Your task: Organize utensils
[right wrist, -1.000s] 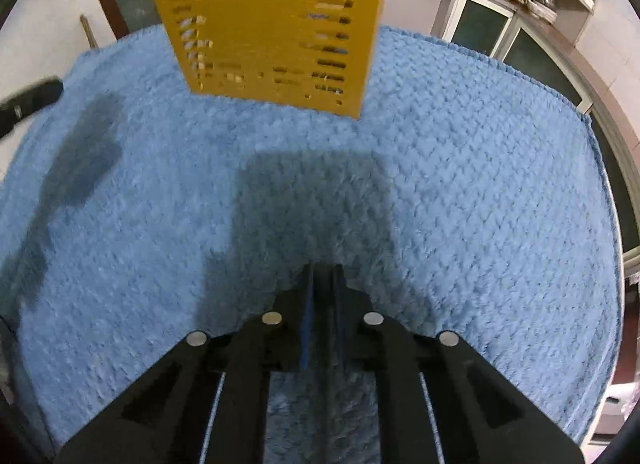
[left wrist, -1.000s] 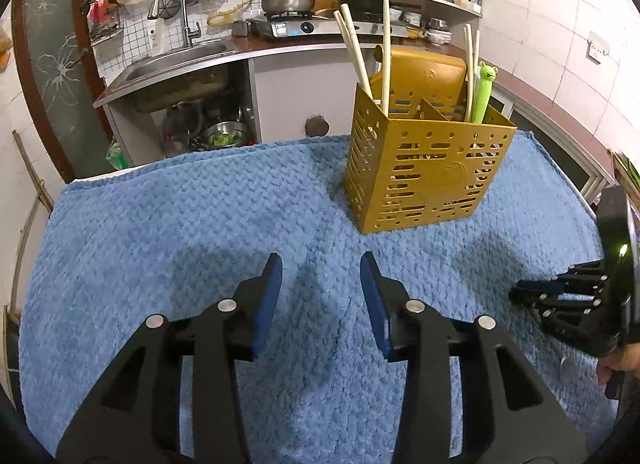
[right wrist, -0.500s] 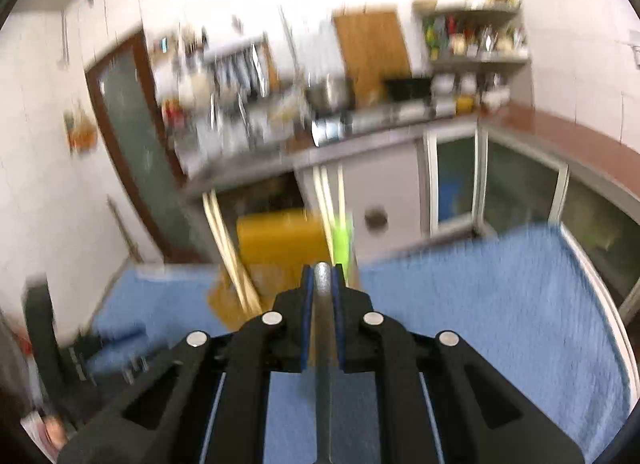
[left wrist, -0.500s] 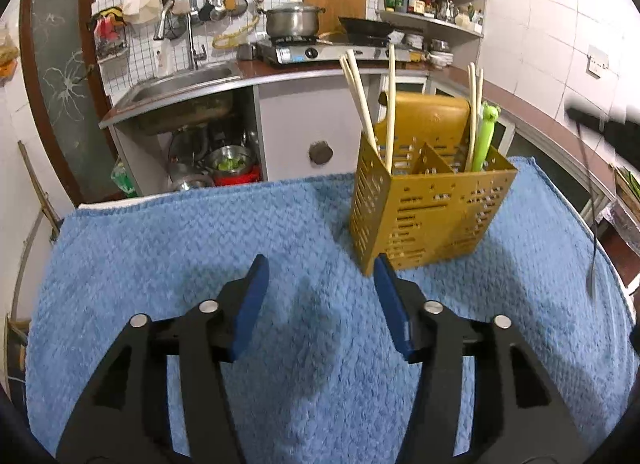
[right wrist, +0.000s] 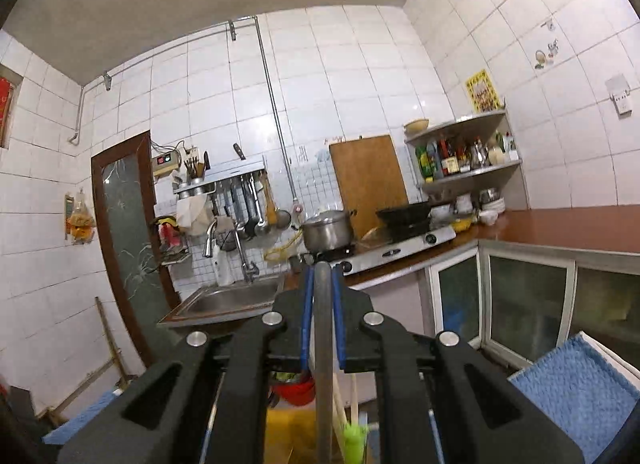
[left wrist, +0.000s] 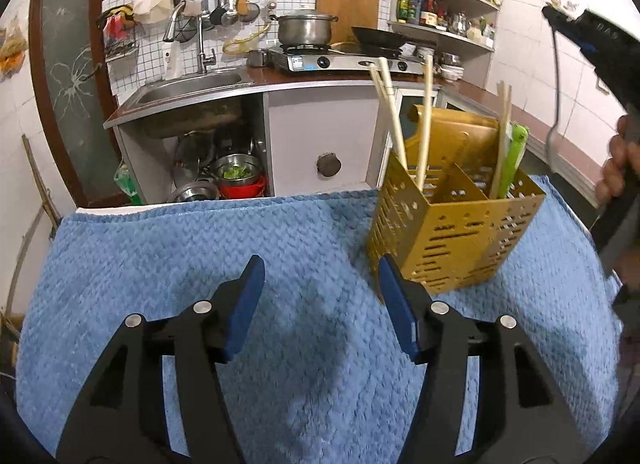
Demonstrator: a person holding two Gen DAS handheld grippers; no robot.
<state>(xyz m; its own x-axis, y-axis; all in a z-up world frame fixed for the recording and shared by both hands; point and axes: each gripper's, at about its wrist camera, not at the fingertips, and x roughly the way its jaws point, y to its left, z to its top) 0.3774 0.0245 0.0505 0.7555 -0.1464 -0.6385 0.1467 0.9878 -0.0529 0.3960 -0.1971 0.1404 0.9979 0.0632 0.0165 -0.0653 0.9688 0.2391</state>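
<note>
The slim grey metal utensil (right wrist: 323, 344) clamped in the right gripper (right wrist: 322, 284) should be lowered handle-up, kept vertical, into a free compartment of the perforated yellow plastic caddy (left wrist: 456, 232) near the blue towel's (left wrist: 200, 248) far right corner, while the left gripper (left wrist: 320, 304), empty with jaws just opened, is kept clear.

white-tiled kitchen wall (right wrist: 360, 76), brown counter (right wrist: 580, 224), steel sink (left wrist: 188, 86).

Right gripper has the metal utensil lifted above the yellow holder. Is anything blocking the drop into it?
Partly. The metal utensil, clamped in the right gripper, hangs over the yellow holder. Chopsticks fill its left compartment; chopsticks and a green utensil fill the right one. The middle compartment looks free.
</note>
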